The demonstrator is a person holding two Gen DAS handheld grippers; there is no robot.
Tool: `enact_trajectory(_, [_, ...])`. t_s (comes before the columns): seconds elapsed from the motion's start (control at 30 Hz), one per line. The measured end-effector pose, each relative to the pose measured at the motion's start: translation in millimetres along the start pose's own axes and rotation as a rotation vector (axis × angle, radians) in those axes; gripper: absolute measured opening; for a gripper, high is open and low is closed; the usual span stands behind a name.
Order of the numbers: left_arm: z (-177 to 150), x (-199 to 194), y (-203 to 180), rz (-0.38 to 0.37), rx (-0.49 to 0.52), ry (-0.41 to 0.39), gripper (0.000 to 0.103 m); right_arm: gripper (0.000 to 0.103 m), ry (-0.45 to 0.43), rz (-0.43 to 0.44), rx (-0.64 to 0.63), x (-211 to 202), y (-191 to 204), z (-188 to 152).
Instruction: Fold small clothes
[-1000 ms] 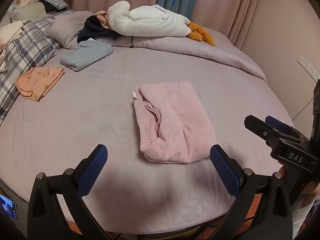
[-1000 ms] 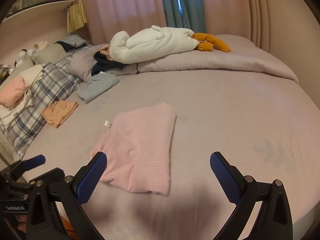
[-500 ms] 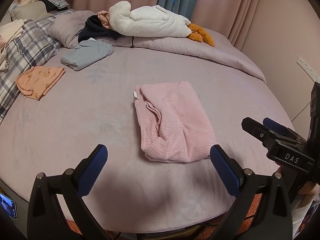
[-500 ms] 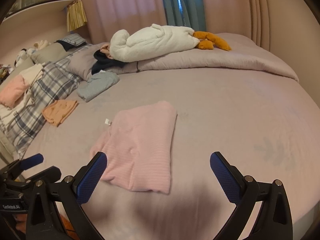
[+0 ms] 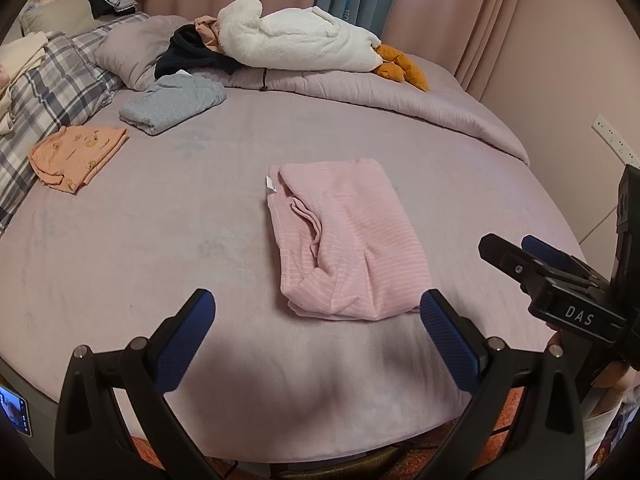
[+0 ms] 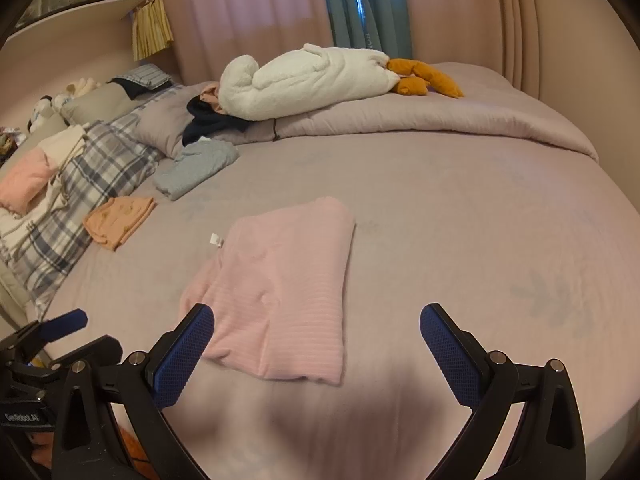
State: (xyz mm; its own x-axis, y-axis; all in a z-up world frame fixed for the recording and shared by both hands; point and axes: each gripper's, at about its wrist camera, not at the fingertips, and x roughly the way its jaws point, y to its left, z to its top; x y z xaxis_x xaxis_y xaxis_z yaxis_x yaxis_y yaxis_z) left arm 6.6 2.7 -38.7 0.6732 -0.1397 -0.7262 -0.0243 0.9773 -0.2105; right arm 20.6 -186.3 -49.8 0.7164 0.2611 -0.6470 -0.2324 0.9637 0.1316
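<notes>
A pink striped garment [image 5: 348, 236] lies folded in the middle of the mauve bed [image 5: 160, 240], a white tag sticking out at its far left corner. The same pink garment [image 6: 280, 284] shows in the right wrist view. My left gripper [image 5: 316, 328] hovers open just short of its near edge, nothing between the blue pads. My right gripper [image 6: 316, 336] is open too, above the near edge of the cloth. Each gripper appears in the other's view: the right gripper [image 5: 536, 256] at the bed's right side, the left gripper [image 6: 52, 328] at lower left.
A folded orange garment [image 5: 76, 152] and a folded grey one [image 5: 172, 102] lie at the left. Behind them sit a dark garment [image 5: 192, 56], a white plush goose [image 5: 296, 44] on a rolled duvet [image 5: 400, 92], and a plaid pillow [image 5: 52, 84]. Curtains and a wall stand behind.
Both grippers stay open and almost still; the views shift only slightly. The pink garment has not moved.
</notes>
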Motion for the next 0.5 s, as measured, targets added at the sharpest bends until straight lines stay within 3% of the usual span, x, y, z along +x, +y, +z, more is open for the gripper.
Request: enact_trajectory(0.5, [-1.4,-1.4,-2.7,0.014,0.018,-0.003,0.102,0.102,-0.003,0.006,0.004,-1.9,4.3,-4.4])
